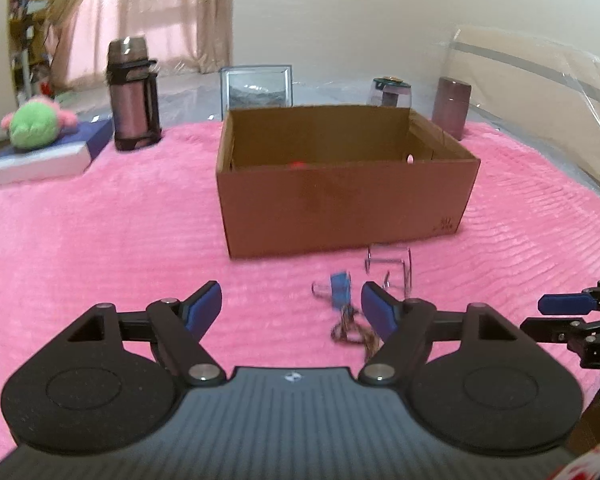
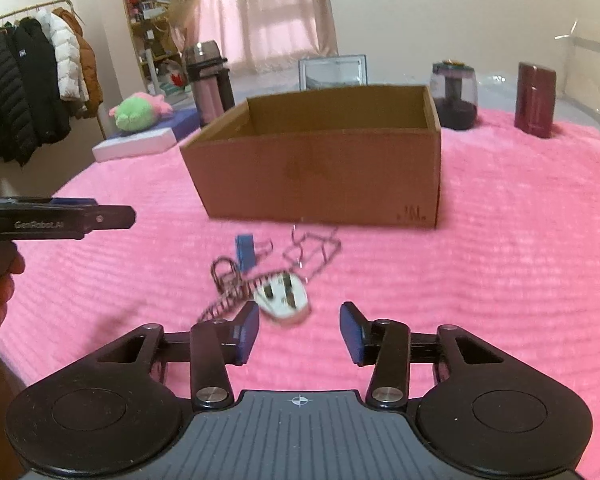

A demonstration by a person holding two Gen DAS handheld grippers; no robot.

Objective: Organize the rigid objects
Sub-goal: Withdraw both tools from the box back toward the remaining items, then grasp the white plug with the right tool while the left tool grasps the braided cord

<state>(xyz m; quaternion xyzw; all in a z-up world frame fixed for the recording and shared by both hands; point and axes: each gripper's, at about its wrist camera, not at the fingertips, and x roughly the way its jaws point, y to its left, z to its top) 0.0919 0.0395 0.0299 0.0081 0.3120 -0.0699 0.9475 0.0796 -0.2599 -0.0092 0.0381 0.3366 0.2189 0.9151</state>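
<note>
An open brown cardboard box (image 1: 340,196) (image 2: 320,160) stands on the pink blanket; something small and red shows inside it (image 1: 298,164). In front of it lie a blue binder clip (image 1: 340,288) (image 2: 245,252), a clear acrylic piece (image 1: 388,270) (image 2: 314,250), a coiled spring or cable (image 1: 352,332) (image 2: 224,280) and a white plug (image 2: 284,294). My left gripper (image 1: 292,306) is open and empty, just left of the clip. My right gripper (image 2: 299,332) is open and empty, just short of the plug.
At the back stand a dark flask (image 1: 132,96), a picture frame (image 1: 256,88), a glass jar (image 1: 390,90) and a maroon container (image 1: 452,106). A green plush (image 1: 36,122) lies on a flat box at left. Coats (image 2: 28,80) hang far left.
</note>
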